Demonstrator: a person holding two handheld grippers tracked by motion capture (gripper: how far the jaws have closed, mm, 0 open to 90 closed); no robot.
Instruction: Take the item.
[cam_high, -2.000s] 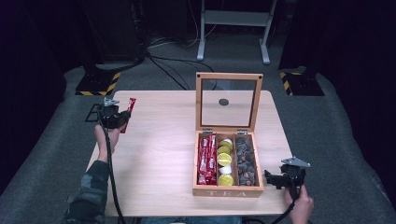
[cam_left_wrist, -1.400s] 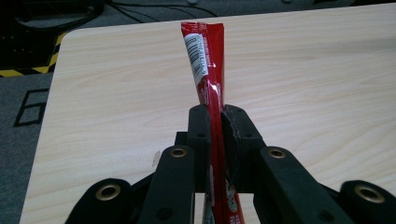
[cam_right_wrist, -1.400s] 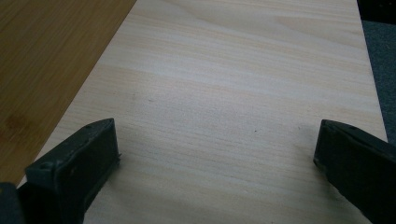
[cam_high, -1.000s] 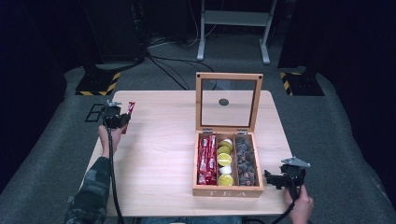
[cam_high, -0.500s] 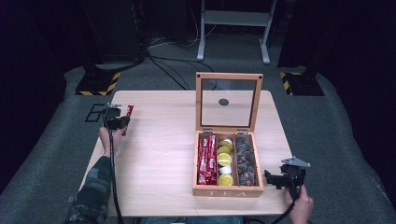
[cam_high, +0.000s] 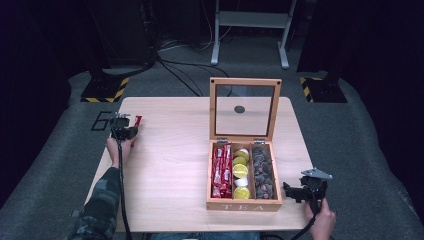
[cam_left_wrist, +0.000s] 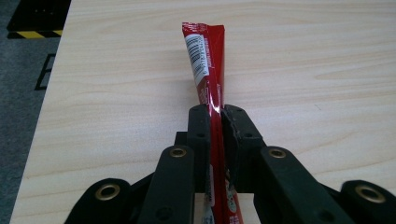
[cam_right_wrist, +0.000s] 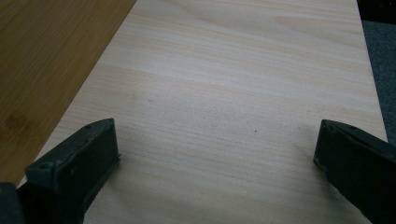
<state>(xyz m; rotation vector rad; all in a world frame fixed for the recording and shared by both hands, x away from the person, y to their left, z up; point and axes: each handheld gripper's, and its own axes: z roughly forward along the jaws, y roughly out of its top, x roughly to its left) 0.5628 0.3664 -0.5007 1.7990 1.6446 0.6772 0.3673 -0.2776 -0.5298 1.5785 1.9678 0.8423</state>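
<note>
The left gripper (cam_left_wrist: 215, 122) is clenched on a long red foil sachet (cam_left_wrist: 208, 70), far left of the hinged wooden tea box (cam_high: 244, 205), low over the pale wooden bench (cam_high: 170, 165). Setting it down looks in hand; next, those jaws must part. The right gripper (cam_high: 291, 192) idles, released, just right of the box.

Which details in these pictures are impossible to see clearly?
- Red sachet: its lower end is covered by the left gripper in the left gripper view; the print is too small.
- Tea box: dark right-compartment contents are too small in the high view.
- Right gripper: its body is cut off by the bottom edge.
</note>
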